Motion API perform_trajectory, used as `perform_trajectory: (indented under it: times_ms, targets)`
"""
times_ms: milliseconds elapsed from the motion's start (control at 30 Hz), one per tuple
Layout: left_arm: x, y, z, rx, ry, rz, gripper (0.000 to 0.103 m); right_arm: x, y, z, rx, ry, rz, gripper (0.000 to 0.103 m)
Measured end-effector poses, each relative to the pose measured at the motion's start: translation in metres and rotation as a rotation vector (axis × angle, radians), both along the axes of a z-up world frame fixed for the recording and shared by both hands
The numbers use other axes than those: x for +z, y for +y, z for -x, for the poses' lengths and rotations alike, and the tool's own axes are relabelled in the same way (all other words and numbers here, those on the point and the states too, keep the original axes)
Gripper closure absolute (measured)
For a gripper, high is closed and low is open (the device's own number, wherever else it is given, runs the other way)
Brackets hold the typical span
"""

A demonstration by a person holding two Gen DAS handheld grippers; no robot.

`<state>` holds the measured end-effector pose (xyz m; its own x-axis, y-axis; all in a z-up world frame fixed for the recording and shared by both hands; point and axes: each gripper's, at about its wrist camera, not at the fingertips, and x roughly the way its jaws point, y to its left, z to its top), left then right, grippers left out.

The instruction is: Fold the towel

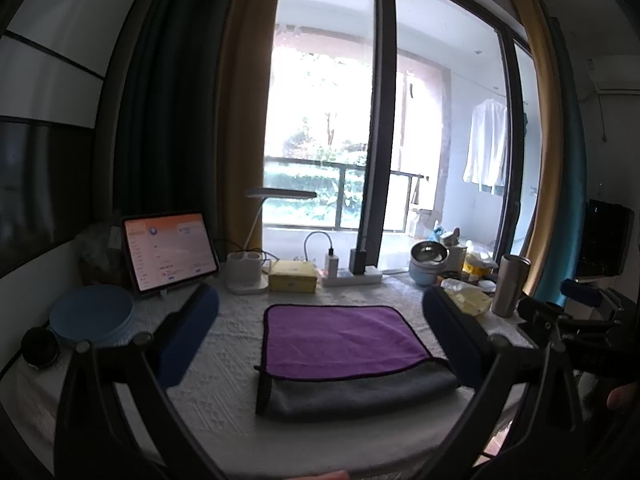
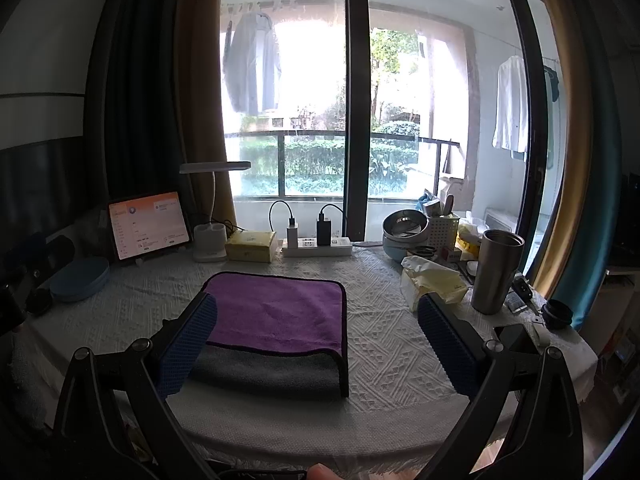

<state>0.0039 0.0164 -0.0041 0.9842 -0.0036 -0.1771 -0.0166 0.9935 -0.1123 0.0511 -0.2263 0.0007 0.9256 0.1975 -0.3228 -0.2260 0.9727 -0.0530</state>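
Towel (image 1: pixel 340 344) lying flat at the centre of the tabletop (image 1: pixel 224 392), folded once: purple face above, grey layer showing along the near edge. Left gripper (image 1: pixel 320 340) and right gripper (image 2: pixel 316 336) both hang above the near edge, jaws spread wide, holding nothing. The cloth looks soft, light and limp, so it will likely sag and drape when lifted. Judged best hold: the 2 near corners, pinching both layers together. Tablet (image 1: pixel 170 250) and steel tumbler (image 2: pixel 496 270) stand well apart.
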Motion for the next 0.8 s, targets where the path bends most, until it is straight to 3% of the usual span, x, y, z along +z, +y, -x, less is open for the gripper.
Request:
perform_trajectory:
  times_ms: [467, 800]
  targets:
    - [-0.016, 0.005, -0.018, 0.003, 0.049, 0.003, 0.000, -0.009, -0.003, -0.014, -0.019, 0.022, 0.013, 0.001]
    - [-0.046, 0.011, -0.060, 0.012, 0.152, 0.007, 0.000, -0.034, -0.005, -0.049, -0.016, 0.099, 0.035, 0.003]
